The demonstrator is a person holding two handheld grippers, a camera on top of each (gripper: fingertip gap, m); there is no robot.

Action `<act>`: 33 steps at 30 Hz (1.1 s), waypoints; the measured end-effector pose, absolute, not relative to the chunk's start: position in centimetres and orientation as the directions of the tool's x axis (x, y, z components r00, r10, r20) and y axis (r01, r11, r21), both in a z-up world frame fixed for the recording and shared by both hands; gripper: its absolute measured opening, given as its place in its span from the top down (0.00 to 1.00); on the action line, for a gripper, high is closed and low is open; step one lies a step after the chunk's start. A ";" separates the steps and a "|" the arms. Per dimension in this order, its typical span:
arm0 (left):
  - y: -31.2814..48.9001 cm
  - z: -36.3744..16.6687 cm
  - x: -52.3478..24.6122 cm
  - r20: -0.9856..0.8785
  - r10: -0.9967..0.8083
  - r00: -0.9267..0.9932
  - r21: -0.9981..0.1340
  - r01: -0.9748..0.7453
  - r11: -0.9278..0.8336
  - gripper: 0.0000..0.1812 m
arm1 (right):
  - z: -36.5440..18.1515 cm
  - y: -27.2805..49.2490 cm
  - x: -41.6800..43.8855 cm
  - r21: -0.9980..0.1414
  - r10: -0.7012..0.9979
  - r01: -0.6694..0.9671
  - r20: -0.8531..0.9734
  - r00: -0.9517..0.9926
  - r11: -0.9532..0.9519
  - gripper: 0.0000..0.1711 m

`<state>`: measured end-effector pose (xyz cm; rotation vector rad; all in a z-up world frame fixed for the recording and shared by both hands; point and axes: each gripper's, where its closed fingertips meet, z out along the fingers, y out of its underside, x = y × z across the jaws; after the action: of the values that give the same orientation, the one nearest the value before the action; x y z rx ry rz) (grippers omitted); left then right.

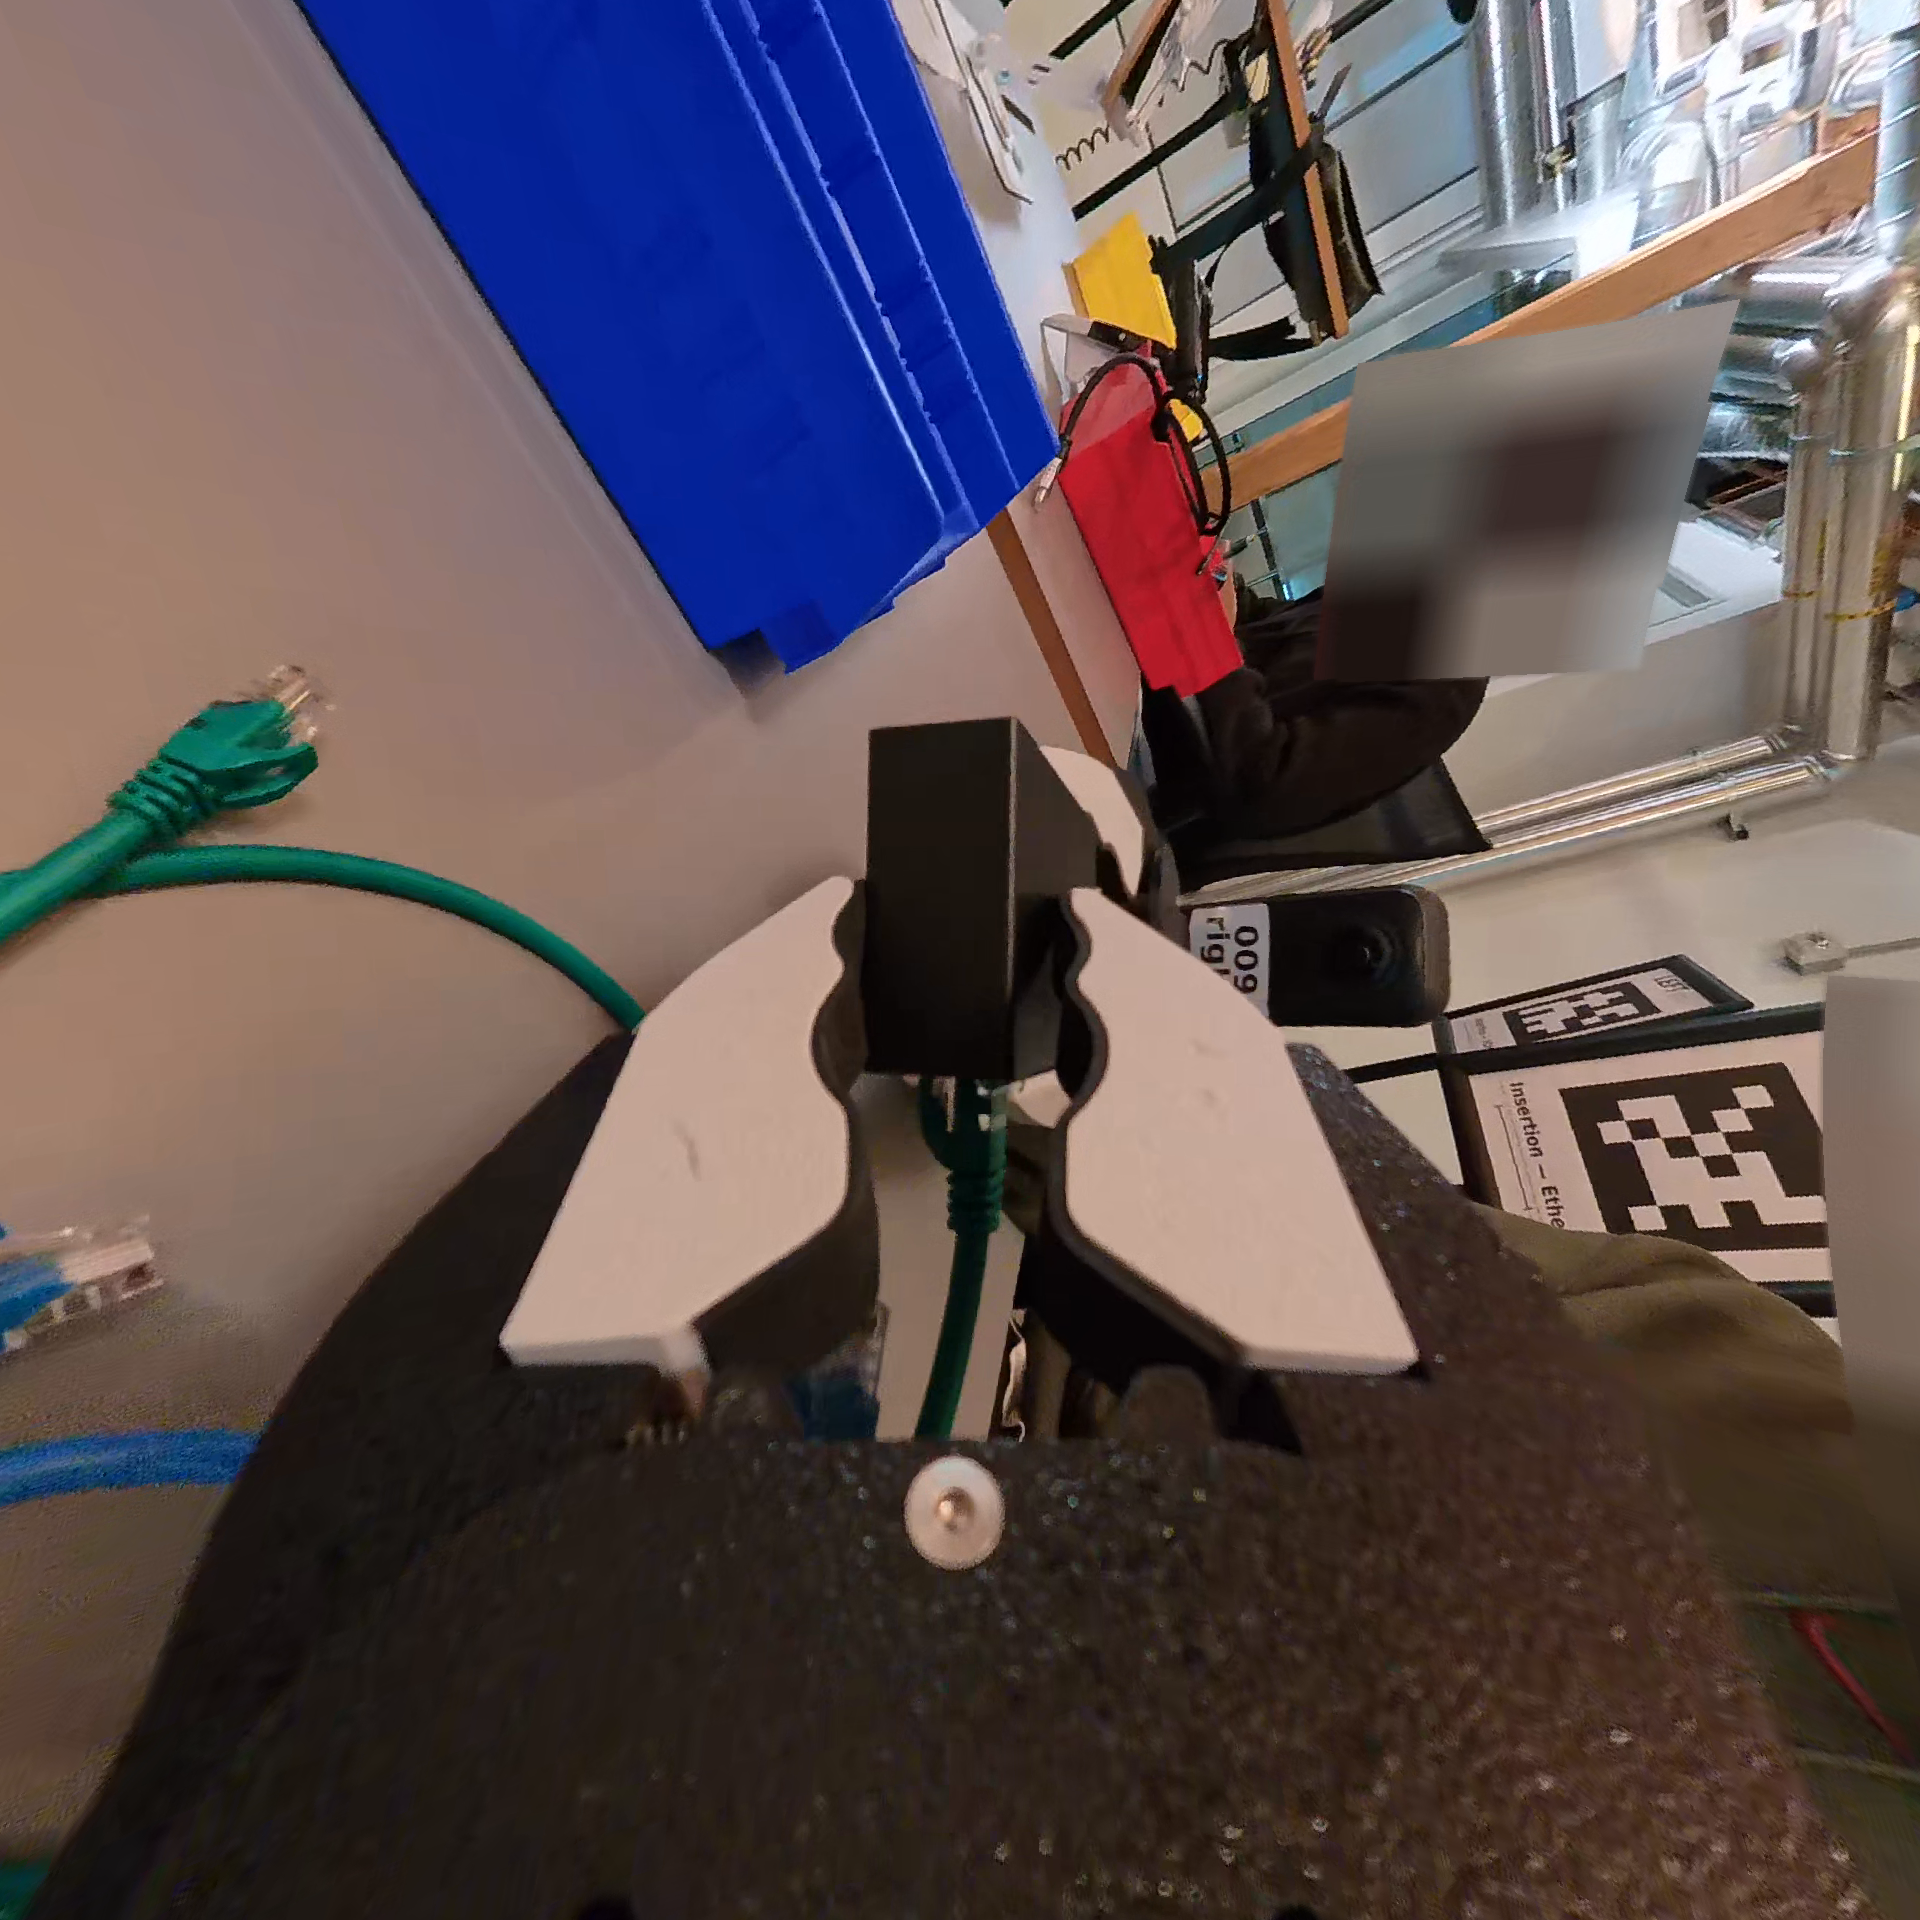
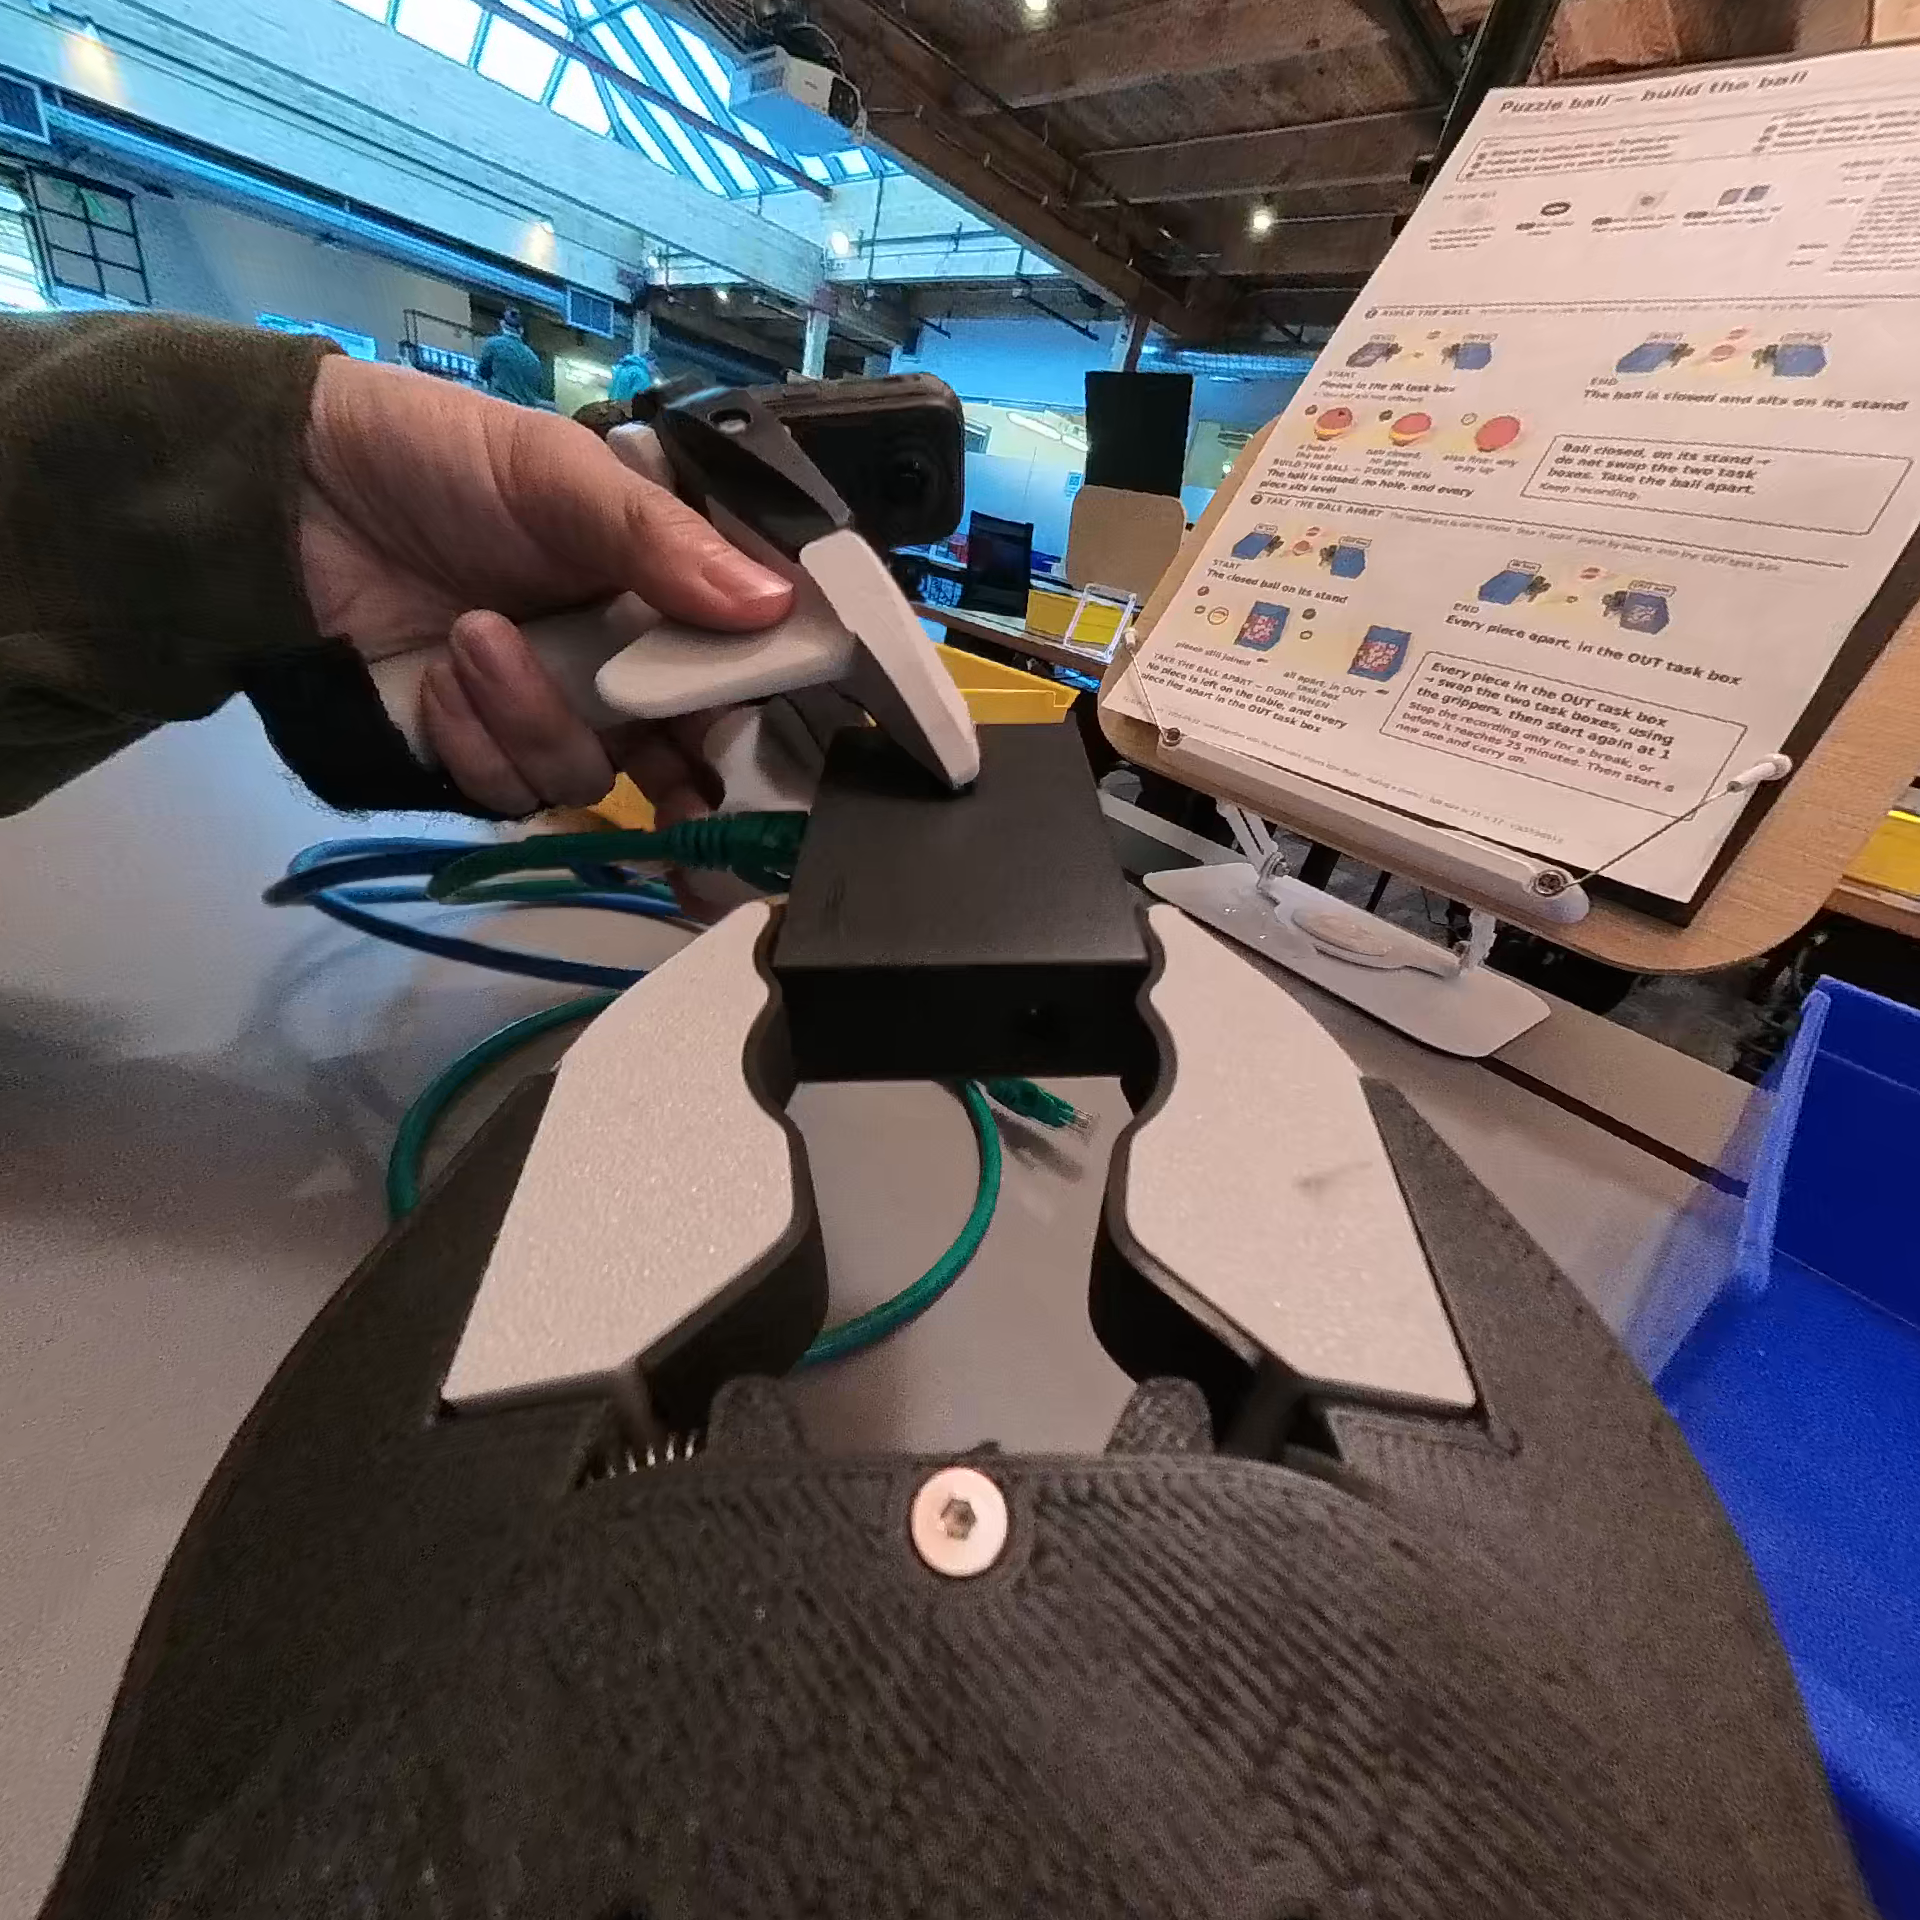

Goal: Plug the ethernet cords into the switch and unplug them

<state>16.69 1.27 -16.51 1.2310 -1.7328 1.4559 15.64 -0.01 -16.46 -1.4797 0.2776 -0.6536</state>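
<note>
The black switch point(image 1: 935, 821) is held off the grey table by both grippers. My left gripper point(image 1: 956, 935) is shut on one end of it. A green ethernet cord point(image 1: 966, 1174) is plugged into the side facing that camera and runs back between the fingers. My right gripper point(image 2: 961, 997) is shut on the near end of the switch point(image 2: 966, 883). Across from it a hand holds the left gripper, whose upper finger point(image 2: 894, 644) presses on the switch's top beside the plugged green plug point(image 2: 748, 836). The green cord's free plug point(image 1: 249, 738) and a blue cord's plug point(image 1: 73, 1273) lie on the table.
A blue bin point(image 1: 727, 312) stands close by, also at the right in the right wrist view point(image 2: 1818, 1351). An instruction board on a stand point(image 2: 1558, 468) sits at the back right. Blue cord loops point(image 2: 468, 914) and a green loop point(image 2: 935, 1278) lie under the switch. A red bin point(image 1: 1143, 540) stands farther off. Less than 4 cm separates the two grippers' tips.
</note>
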 end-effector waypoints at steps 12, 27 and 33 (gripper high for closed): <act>1.2 -16.4 17.0 0.854 -0.269 -0.445 -0.472 -0.880 -0.043 0.84 | -17.1 -0.1 16.2 -0.972 -0.585 0.210 0.230 0.778 -0.103 0.63; 8.6 -15.5 16.0 0.308 -0.631 -0.712 -0.838 -0.517 0.175 0.71 | -17.0 -0.7 16.7 -0.992 -0.596 0.121 0.122 0.794 -0.041 0.63; 10.2 -19.0 9.8 0.027 -0.611 -0.791 -0.811 -0.375 0.450 0.73 | -17.0 -0.7 16.8 -0.989 -0.616 0.137 0.142 0.775 -0.056 0.63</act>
<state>9.82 10.18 -18.99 1.0098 -2.8965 1.4987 16.84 -0.73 -17.00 -1.5118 0.4048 -0.6409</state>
